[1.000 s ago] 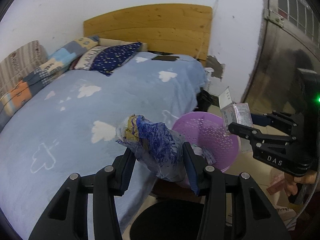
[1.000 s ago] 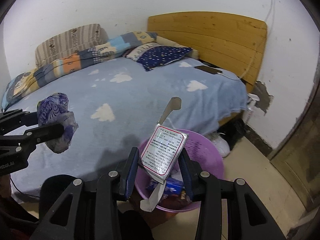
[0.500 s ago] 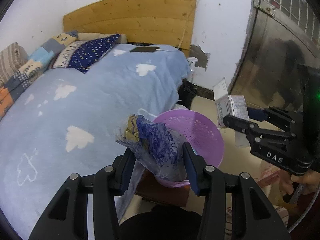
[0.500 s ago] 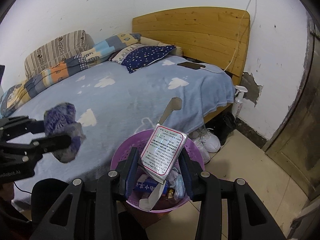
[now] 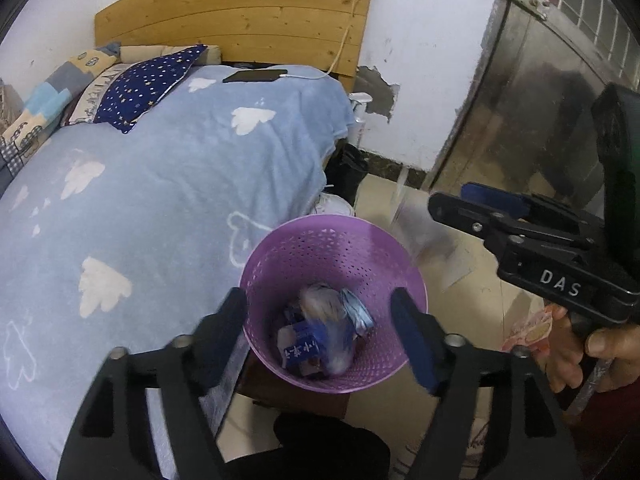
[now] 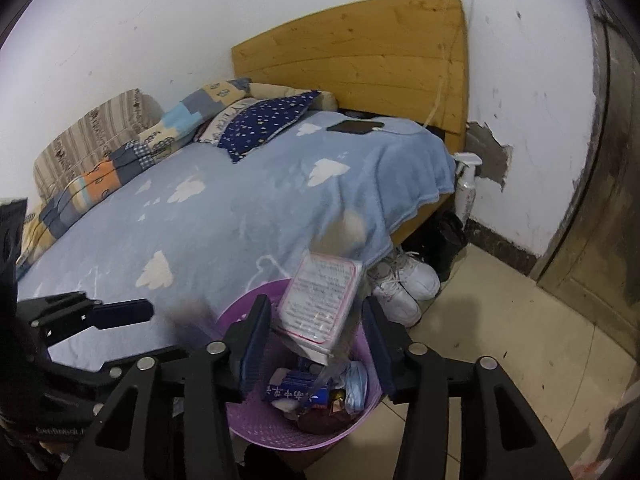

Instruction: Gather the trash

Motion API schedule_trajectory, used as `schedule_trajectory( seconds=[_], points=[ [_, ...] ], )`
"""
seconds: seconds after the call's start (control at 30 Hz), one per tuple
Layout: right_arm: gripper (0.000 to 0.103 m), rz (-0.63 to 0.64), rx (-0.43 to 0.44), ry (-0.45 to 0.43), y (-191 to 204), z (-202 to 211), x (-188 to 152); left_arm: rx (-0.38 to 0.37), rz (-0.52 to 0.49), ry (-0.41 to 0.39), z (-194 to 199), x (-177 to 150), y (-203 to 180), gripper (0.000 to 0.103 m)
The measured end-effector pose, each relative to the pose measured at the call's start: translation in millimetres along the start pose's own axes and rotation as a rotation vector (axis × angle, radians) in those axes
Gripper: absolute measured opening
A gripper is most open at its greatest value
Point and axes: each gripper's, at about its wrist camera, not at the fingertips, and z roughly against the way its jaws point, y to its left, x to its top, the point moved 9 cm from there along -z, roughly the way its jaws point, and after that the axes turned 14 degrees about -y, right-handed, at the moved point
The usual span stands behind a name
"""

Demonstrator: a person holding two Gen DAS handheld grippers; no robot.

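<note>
- Bed, blue cloud blanket, fills the left of both views; phone lies on it near the headboard. No trash visible on the blanket now.
- Purple bin stands on the floor at the bed's edge, directly below both tools. White shoes just beside it.
- Change: half a second ago the left tool clamped a blue crumpled wrapper over the bin. Now its jaws are opening, well apart, nothing between them. A blurred blue-white mass sits in the bin below, probably that wrapper landing.
- Change: the right tool had a printed packet pinched upright. Its jaws are opening now; the packet lies between them, blurred and tilted, pads seemingly clear of it. Judged to be dropping toward the bin, not yet in.
- Meaning: both drops are happening together over the bin; this round of collecting looks almost complete, pending the packet clearing the rim.
- Bin contents: blue carton with white lettering, a pale blue crumpled piece, a dark reddish item at the bottom; the rest is too jumbled to name.
- An orange-pink wrapper shows on the floor by the person's right hand; possibly the next pick-up.
</note>
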Motion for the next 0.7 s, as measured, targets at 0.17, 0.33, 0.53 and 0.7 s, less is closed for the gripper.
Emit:
schedule_trajectory(
  seconds=[0.17,0.33,0.53,0.7],
  points=[
    [0.057,0.010,-0.022,-0.022,-4,4,6,0.076,0.013,-0.068,21,7,18,0.076],
    [0.077,0.075,-0.115,-0.093,6,26,19,0.185,0.014,-0.206,77,15,46,0.095],
    [0.102,0.136,-0.401,-0.247,33,67,22,0.353,0.055,-0.298,156,-10,82,0.103],
    [0.102,0.123,-0.409,-0.220,69,81,-1,0.589,0.051,-0.269,203,-53,111,0.103]
  ],
)
